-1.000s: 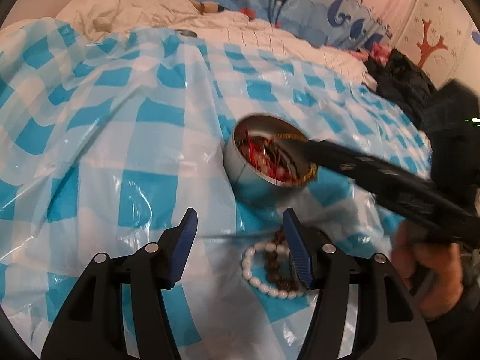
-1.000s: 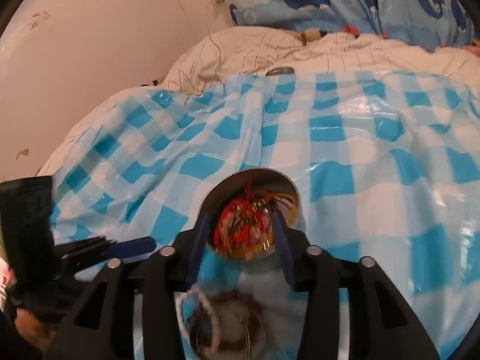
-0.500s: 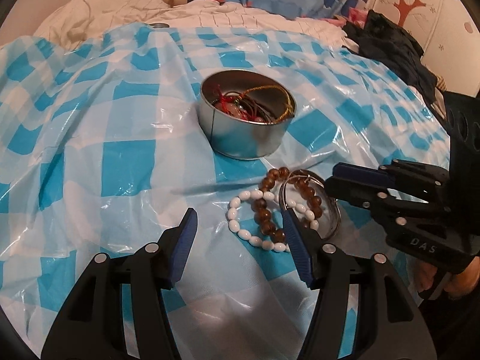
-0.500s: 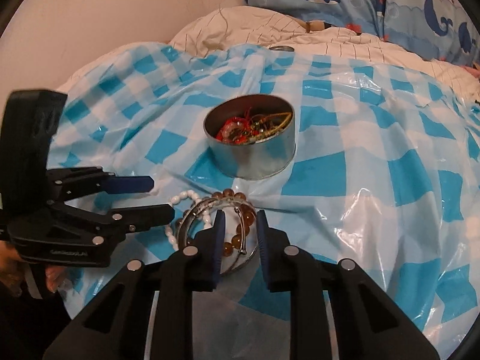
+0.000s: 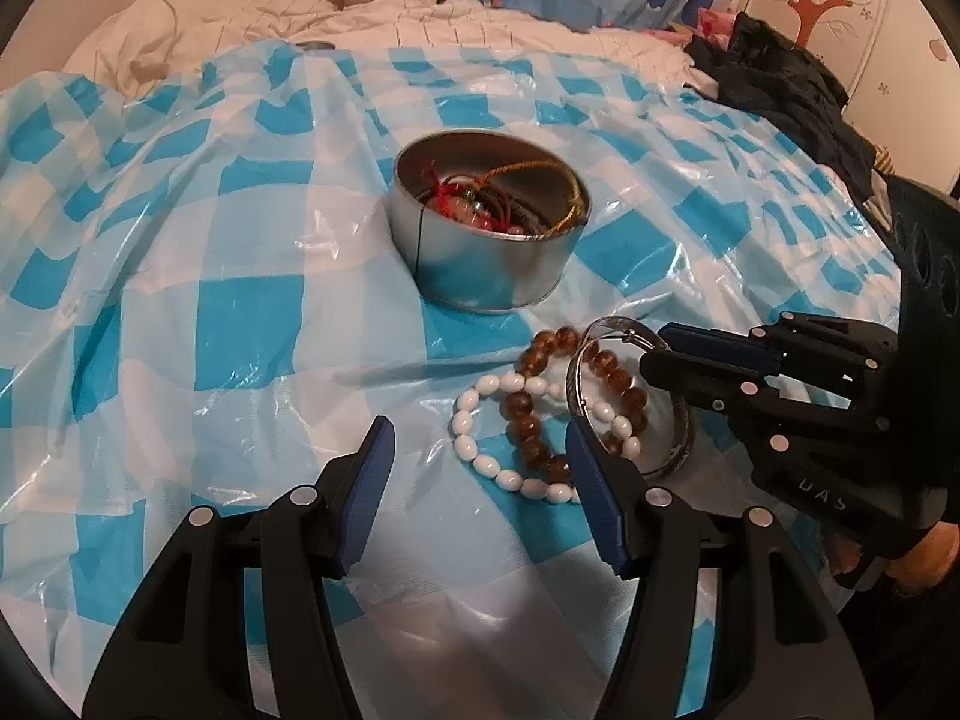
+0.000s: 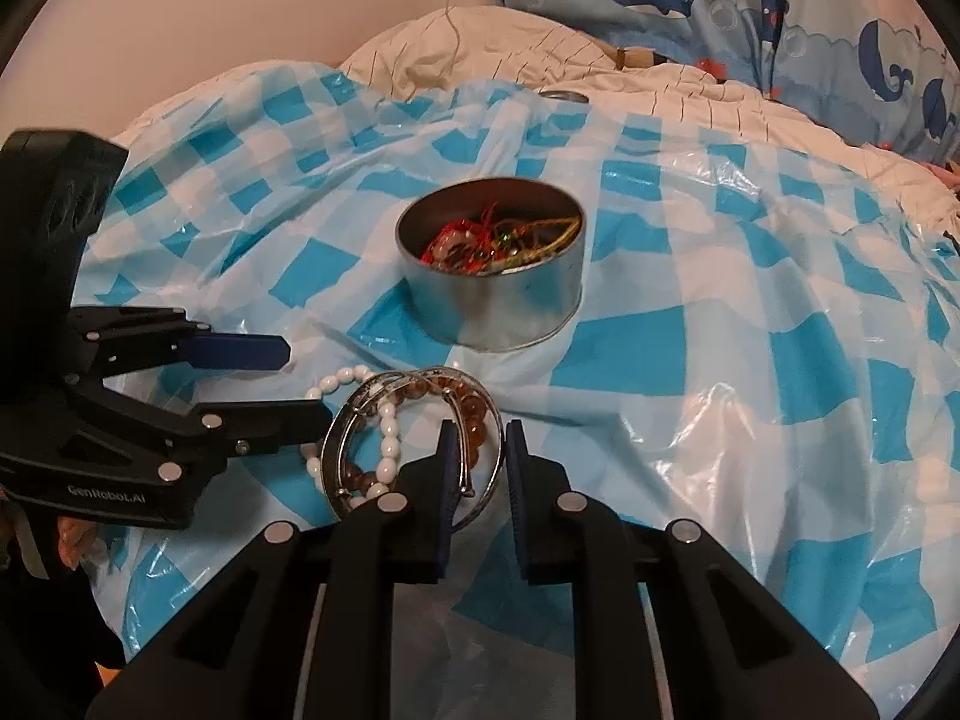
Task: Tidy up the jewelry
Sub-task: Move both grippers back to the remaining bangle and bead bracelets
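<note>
A round metal tin (image 5: 492,264) (image 6: 504,306) holding red and gold jewelry stands on the blue-checked plastic sheet. In front of it lie a white bead bracelet (image 5: 498,468) (image 6: 389,438), a brown bead bracelet (image 5: 528,414) (image 6: 474,420) and a silver bangle (image 5: 630,402) (image 6: 414,450), overlapping. My right gripper (image 6: 477,468) is nearly shut around the bangle's near rim; it also shows in the left wrist view (image 5: 654,351). My left gripper (image 5: 480,480) is open and empty just before the bracelets; it also shows in the right wrist view (image 6: 300,378).
The sheet (image 5: 240,324) covers a bed with white bedding (image 5: 420,18) and whale-print pillows (image 6: 720,6) at the back. Dark clothes (image 5: 792,96) lie at the far right. A small metal lid (image 6: 563,96) lies behind the sheet's far edge.
My right gripper left the tin, came down to the pile and closed around the silver bangle. My left gripper drew back, bringing the tin and bracelets into fuller view.
</note>
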